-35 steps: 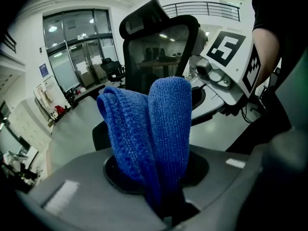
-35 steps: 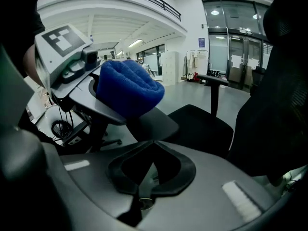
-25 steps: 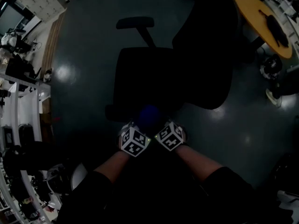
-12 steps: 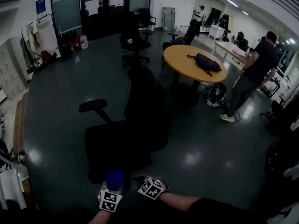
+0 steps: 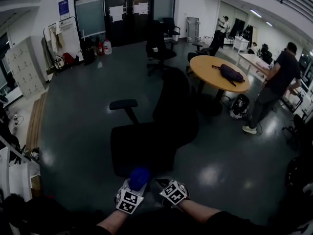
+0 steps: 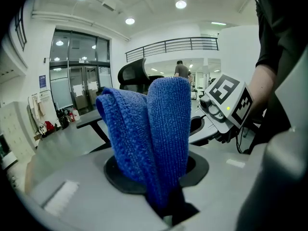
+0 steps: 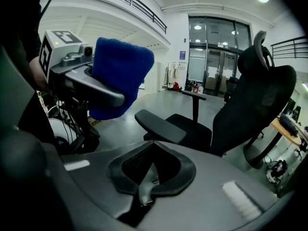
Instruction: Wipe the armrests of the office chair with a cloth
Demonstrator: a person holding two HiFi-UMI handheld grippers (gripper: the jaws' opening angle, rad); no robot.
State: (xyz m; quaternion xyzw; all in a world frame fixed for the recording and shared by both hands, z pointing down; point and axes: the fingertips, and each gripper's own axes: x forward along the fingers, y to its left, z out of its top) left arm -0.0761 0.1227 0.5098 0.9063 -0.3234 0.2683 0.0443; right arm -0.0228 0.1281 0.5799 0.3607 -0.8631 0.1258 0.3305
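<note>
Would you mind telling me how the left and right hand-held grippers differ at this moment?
The left hand-held gripper is shut on a folded blue cloth; the right hand-held gripper is shut on nothing. The left one's cloth stands up before its camera; the right one's view is open to the office chair. Both are held low, side by side.

head cam high, tilted forward-down over office chair [image 5: 146, 146], room beyond; left gripper cam right up against cloth [image 6: 154, 129]; right gripper cam low, near the office chair, side-on; all three share it
</note>
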